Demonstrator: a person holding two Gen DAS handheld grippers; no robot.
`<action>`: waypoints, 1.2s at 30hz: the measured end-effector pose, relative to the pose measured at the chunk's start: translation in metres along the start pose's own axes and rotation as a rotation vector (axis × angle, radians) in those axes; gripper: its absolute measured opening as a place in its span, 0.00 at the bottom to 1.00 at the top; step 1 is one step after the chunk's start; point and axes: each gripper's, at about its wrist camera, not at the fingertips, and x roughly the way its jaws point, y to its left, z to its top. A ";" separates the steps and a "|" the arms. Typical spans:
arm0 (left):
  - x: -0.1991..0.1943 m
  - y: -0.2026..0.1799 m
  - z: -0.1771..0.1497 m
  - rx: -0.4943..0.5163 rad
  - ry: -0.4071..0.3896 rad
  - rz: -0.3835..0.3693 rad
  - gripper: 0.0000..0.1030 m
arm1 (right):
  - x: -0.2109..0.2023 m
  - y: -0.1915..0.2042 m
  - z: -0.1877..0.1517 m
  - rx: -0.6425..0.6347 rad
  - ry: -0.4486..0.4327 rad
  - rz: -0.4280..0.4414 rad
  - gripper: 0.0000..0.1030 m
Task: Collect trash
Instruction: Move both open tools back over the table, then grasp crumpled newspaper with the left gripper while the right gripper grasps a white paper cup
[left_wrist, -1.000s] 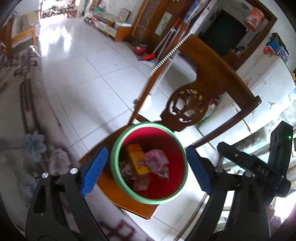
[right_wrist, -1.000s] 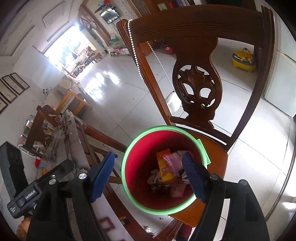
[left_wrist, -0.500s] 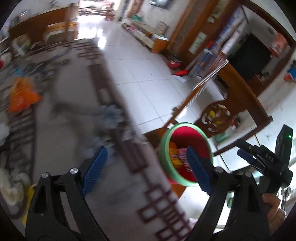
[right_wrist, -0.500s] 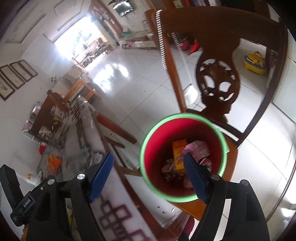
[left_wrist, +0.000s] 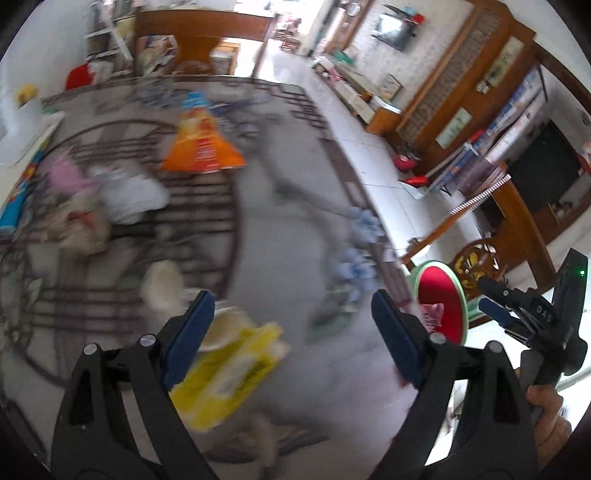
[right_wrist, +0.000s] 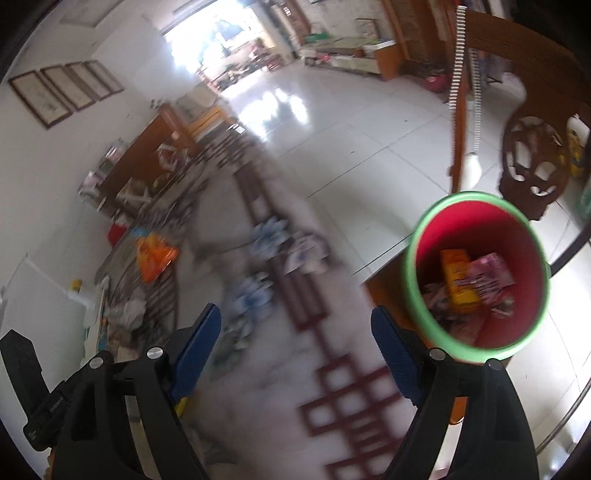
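Observation:
A red bin with a green rim (right_wrist: 476, 277) stands on a wooden chair seat and holds several wrappers; it also shows in the left wrist view (left_wrist: 441, 308). My left gripper (left_wrist: 291, 328) is open and empty above a patterned table, just over a yellow wrapper (left_wrist: 225, 373). An orange snack bag (left_wrist: 201, 138), a white crumpled bag (left_wrist: 129, 195) and other blurred scraps lie farther back. My right gripper (right_wrist: 295, 343) is open and empty over the table edge, left of the bin. It also shows in the left wrist view (left_wrist: 517, 317).
A carved wooden chair (right_wrist: 532, 162) stands behind the bin. The patterned tablecloth (right_wrist: 295, 387) covers the table. White tiled floor (right_wrist: 332, 122) lies beyond. Wooden cabinets (left_wrist: 461, 92) line the far wall.
Both grippers have swung left, away from above the bin and over the table. The bin has shifted to the right side of both views. Both stay open.

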 end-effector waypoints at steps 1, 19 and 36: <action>-0.005 0.015 -0.002 -0.019 -0.001 0.007 0.82 | 0.003 0.008 -0.002 -0.010 0.004 0.000 0.78; -0.054 0.165 -0.010 -0.153 -0.013 0.051 0.82 | 0.064 0.167 -0.065 -0.203 0.140 0.042 0.82; 0.014 0.207 0.046 -0.155 0.039 0.098 0.82 | 0.061 0.182 -0.085 -0.176 0.144 0.002 0.82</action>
